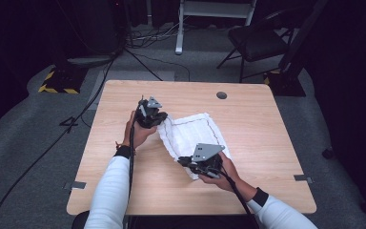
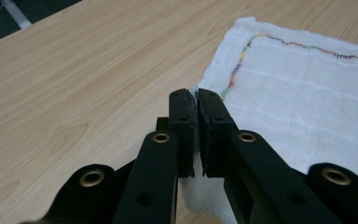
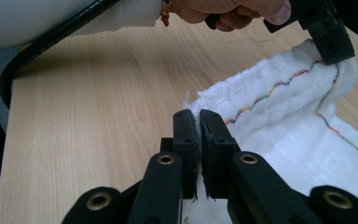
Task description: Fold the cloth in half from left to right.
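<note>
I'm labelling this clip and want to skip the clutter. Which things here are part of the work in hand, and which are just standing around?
In the job:
- white cloth with coloured stitching, on the wooden table
- left gripper, shut on one cloth corner
- right gripper, shut on another corner

Just around:
- black chair behind the table
- floor cables
- yellow-black striped base

One overhead camera, two riding on the grippers

The high view looks forward and down from afar; both gripper views sit close, low along their jaws, sharing the white cloth [image 1: 190,131] on the wooden table [image 1: 248,129].
</note>
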The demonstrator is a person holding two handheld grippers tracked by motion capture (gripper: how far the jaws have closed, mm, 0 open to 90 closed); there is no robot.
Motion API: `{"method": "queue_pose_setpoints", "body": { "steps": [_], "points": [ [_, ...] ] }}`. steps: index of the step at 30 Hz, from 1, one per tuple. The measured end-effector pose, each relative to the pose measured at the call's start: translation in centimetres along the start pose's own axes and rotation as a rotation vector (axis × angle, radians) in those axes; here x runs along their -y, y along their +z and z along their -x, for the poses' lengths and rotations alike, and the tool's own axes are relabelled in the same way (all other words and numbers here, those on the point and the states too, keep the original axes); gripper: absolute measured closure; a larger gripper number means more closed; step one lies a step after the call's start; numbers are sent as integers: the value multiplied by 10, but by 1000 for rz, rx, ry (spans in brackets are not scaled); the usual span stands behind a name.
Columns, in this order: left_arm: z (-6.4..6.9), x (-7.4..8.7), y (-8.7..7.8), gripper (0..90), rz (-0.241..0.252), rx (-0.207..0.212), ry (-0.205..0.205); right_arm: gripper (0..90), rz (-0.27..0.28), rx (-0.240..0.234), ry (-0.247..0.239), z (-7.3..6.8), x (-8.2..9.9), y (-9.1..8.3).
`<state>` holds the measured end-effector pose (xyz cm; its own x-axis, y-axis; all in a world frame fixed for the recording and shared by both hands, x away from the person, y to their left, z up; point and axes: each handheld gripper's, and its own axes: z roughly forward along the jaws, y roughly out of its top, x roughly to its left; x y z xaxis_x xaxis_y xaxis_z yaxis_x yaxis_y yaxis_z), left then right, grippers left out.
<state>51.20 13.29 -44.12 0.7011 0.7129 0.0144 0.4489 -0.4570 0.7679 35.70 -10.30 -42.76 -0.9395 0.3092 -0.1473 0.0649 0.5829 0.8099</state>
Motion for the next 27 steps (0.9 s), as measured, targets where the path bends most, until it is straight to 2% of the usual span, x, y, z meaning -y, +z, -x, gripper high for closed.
{"method": "queue_pose_setpoints", "body": {
  "steps": [7,9,11,12,15,24,27],
  "points": [
    [14,-22,19,850,3,-7,15,859,0,55,33,15,13,-21],
    [16,-25,23,850,17,12,-6,859,-5,74,34,18,17,-26],
    [18,-28,27,850,29,8,-21,859,-8,87,45,22,22,-31],
    [18,-29,29,849,33,5,-15,859,-11,98,47,24,25,-33],
    [22,-32,36,849,43,20,-30,859,-20,119,67,30,32,-41],
    [37,-49,59,850,20,19,-13,859,-38,179,112,43,52,-64],
    [45,-53,67,850,13,42,-4,858,-46,187,132,47,58,-69]
  ]
}}
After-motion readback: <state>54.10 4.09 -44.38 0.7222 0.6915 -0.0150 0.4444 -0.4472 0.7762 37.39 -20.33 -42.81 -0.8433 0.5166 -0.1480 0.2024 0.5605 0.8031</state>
